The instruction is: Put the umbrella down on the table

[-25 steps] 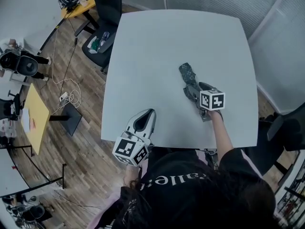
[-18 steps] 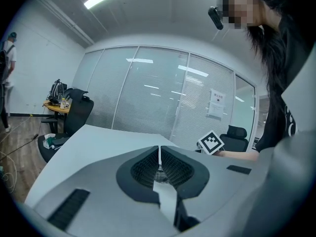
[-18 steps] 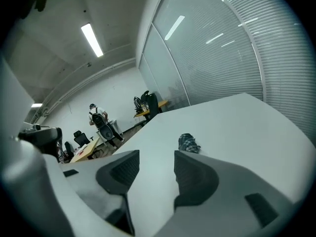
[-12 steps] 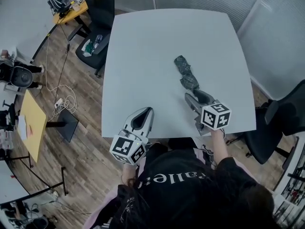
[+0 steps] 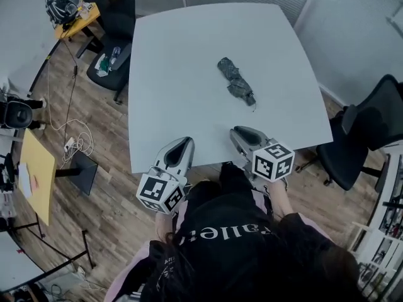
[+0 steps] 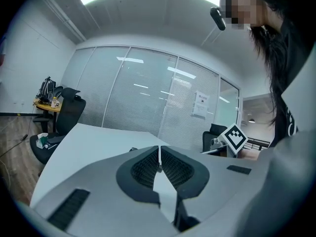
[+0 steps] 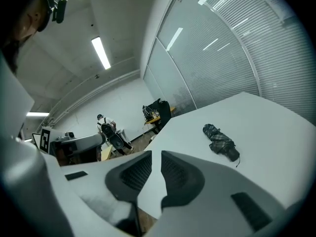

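The folded dark plaid umbrella (image 5: 236, 85) lies flat on the white table (image 5: 182, 61), right of its middle, with nothing touching it. The right gripper view shows the umbrella (image 7: 220, 141) well ahead and to the right. My right gripper (image 5: 238, 132) hovers at the table's near edge, well short of the umbrella; its jaws are closing, a narrow gap still shows between them (image 7: 156, 154), and nothing is in it. My left gripper (image 5: 184, 142) sits at the near edge further left, its tips together (image 6: 159, 149) and empty.
A black office chair (image 5: 365, 137) stands off the table's right corner, another (image 5: 113, 17) at the far left. A yellow desk (image 5: 31, 175), cables and gear sit on the wooden floor to the left. Glass partitions rise beyond the table.
The right gripper has drawn back from the umbrella's near end to the table's near edge, and its jaws have narrowed. The left gripper also slid back. The umbrella stays where it lay.
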Demonstrator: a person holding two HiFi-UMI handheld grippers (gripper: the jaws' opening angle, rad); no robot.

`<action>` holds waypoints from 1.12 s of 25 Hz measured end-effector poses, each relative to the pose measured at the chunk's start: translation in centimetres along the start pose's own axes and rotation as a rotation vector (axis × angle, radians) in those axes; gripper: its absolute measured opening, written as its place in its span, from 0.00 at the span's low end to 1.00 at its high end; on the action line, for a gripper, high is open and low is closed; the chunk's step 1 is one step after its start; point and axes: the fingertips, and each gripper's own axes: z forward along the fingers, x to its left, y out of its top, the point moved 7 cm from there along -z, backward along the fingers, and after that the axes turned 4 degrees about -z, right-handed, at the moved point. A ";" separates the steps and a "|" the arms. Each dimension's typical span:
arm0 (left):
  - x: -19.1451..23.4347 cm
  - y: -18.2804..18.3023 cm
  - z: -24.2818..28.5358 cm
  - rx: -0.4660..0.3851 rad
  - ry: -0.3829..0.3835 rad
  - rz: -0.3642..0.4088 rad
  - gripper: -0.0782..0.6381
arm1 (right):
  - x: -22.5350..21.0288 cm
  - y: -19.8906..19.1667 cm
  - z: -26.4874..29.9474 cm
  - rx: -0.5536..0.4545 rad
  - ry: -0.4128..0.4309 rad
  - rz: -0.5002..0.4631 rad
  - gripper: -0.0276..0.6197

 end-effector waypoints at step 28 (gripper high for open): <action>-1.0 -3.8 -5.3 -0.001 -0.064 -0.029 0.15 | 7.7 -4.8 -2.7 0.056 0.009 -0.034 0.08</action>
